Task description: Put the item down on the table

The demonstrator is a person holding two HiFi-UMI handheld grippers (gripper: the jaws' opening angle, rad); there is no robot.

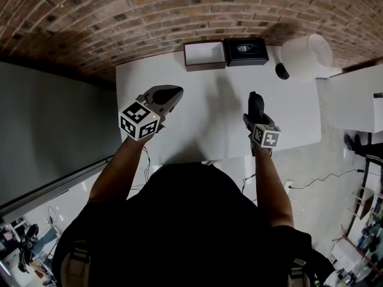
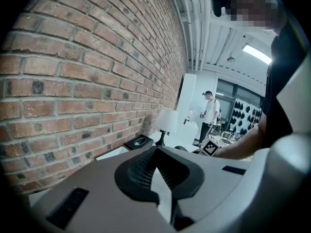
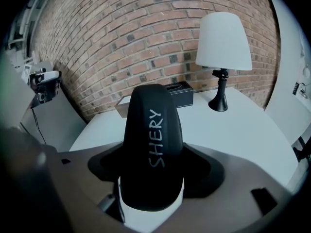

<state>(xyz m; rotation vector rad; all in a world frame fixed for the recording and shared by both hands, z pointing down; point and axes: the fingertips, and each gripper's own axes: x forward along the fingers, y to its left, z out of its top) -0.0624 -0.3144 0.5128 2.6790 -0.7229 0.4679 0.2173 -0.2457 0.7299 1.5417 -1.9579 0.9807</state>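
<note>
Brick backs the white table, with a lamp and a black box far ahead of both tongs and well clear of them. The right tongs are clenched wide on the rear of a black rounded item (the word SHERY is written along its back), which sticks out well past the jaws and hangs over the near part of the table, seemingly not down yet. The main risk is letting go too high: a smooth, curved body like this would probably bounce or roll, and the table's near edge lies just behind the tongs. Its nose will likely land first and could lever the item askew in the grip, so a flatter approach looks safer. The right forearm reaches straight forward with the tongs tipped steeply nose-down. The left tongs have their jaws together on nothing, held out on a bent arm, closer to level, off to the item's left.
</note>
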